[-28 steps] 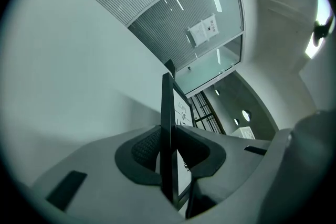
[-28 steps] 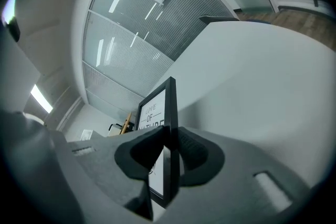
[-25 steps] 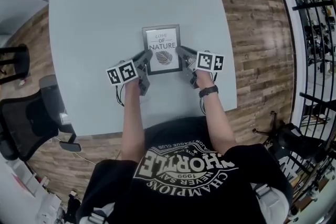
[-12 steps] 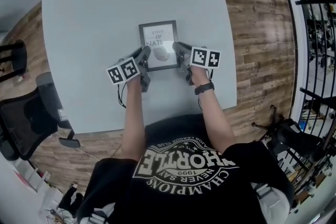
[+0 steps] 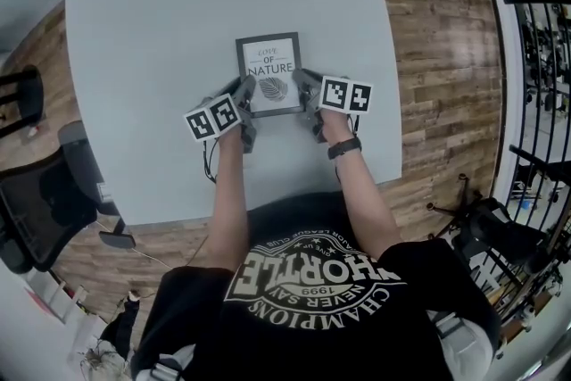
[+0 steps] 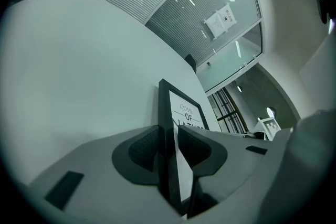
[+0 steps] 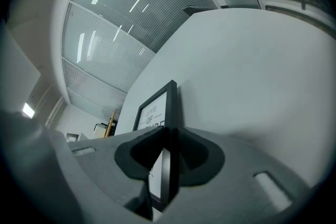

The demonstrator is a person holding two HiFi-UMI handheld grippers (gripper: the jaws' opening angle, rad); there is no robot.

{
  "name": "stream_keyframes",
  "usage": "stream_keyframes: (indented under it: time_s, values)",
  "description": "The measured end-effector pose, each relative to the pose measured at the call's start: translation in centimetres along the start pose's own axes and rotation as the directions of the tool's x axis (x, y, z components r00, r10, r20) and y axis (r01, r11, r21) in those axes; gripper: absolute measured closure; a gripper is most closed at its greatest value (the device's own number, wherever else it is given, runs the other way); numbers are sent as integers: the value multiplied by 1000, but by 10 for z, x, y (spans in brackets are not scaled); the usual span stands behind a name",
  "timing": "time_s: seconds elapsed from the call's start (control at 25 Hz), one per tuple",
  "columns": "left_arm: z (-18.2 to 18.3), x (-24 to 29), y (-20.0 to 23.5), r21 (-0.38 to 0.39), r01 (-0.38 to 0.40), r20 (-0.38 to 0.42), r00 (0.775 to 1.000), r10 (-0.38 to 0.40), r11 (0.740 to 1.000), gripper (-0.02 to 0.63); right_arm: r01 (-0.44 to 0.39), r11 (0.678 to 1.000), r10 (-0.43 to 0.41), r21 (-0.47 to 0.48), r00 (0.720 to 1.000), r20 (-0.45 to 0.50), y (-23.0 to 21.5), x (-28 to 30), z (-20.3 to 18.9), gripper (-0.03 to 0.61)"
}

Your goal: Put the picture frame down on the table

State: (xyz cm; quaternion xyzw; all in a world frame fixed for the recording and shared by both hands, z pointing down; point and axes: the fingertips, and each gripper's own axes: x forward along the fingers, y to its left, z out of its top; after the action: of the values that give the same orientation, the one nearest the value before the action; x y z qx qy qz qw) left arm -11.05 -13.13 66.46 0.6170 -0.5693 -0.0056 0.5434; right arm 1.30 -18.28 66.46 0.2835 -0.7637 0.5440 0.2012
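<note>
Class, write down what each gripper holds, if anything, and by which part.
Both hold the picture frame: the left gripper clamps its left side edge, the right gripper its right side edge, both toward the lower corners.

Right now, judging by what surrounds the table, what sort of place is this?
Probably an office or lab workspace: a black office chair beside the table, ribbed glass partition walls with a posted notice, and wood-look flooring.
</note>
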Motion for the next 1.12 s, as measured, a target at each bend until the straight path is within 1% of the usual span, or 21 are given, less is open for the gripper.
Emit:
stream_keyframes:
  time_s: [0.56, 0.72, 0.76, 0.84, 0.96, 1.04, 1.08, 1.12]
  values:
    - [-7, 4, 6, 33, -30, -50, 998, 32, 999, 511, 62, 998, -61, 21, 998, -31, -10, 6, -12, 488]
    - [-7, 3, 5, 61, -56, -60, 996, 59, 997, 507, 76, 997, -76, 20, 997, -32, -11, 6, -13, 483]
    - [-8, 3, 4, 71, -57, -65, 996, 62, 996, 494, 77, 997, -76, 19, 997, -33, -11, 6, -14, 478]
    - [-10, 3, 1, 85, -52, -74, 996, 58, 995, 456, 69, 998, -69, 13, 997, -36, -8, 6, -15, 455]
    - [-11, 1, -2, 104, -53, -75, 995, 61, 993, 416, 54, 998, -55, -26, 997, -44, -1, 7, -16, 382]
    - [-10, -4, -5, 119, -57, -66, 996, 65, 991, 410, 56, 996, -59, -65, 997, -56, 4, 6, -18, 323]
    - [-9, -6, -6, 126, -56, -62, 996, 65, 990, 404, 63, 994, -69, -84, 996, -63, 5, 4, -19, 300]
    - [-9, -8, -8, 132, -54, -60, 996, 62, 990, 402, 77, 991, -85, -105, 994, -70, 6, 2, -20, 291]
